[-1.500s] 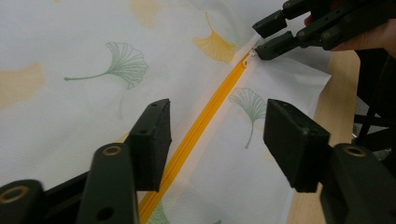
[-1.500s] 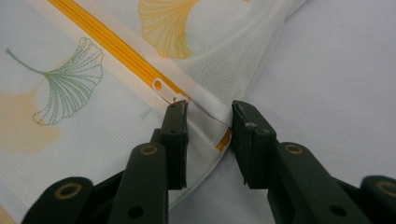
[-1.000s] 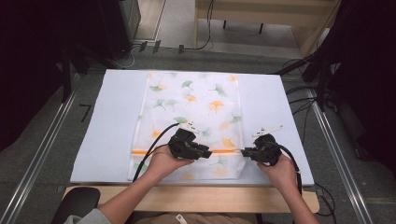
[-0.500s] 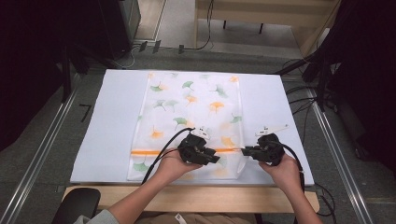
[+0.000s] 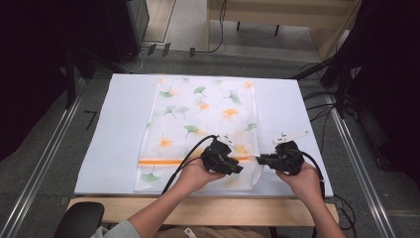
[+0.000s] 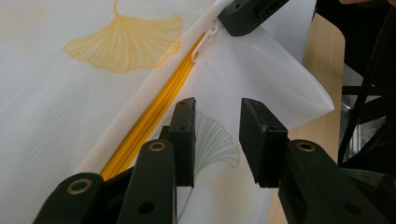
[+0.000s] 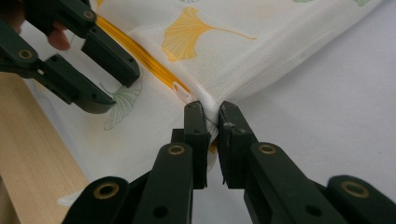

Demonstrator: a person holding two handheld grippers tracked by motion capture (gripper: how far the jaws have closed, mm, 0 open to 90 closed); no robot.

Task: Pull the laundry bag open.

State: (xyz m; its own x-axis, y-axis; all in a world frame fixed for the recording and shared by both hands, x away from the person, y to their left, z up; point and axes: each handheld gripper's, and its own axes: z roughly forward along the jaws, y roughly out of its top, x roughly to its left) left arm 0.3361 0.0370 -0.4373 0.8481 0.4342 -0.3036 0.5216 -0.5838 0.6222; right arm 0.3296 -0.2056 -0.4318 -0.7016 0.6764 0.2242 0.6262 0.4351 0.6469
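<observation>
Near the table's front edge I see the white mesh bag (image 5: 200, 129), ginkgo-leaf print, orange zipper (image 6: 154, 116). My right gripper (image 7: 211, 116) pinches its edge by the zipper pull; left gripper (image 6: 217, 135) spread, hovering over mesh.

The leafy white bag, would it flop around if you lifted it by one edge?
Probably yes. The mesh bag lies flat and thin on the table, so it likely droops like cloth. Where the right hand-held gripper pinches its edge, the fabric bunches into folds, suggesting softness. It seems light; its corner sticks out past the table without sagging.
</observation>
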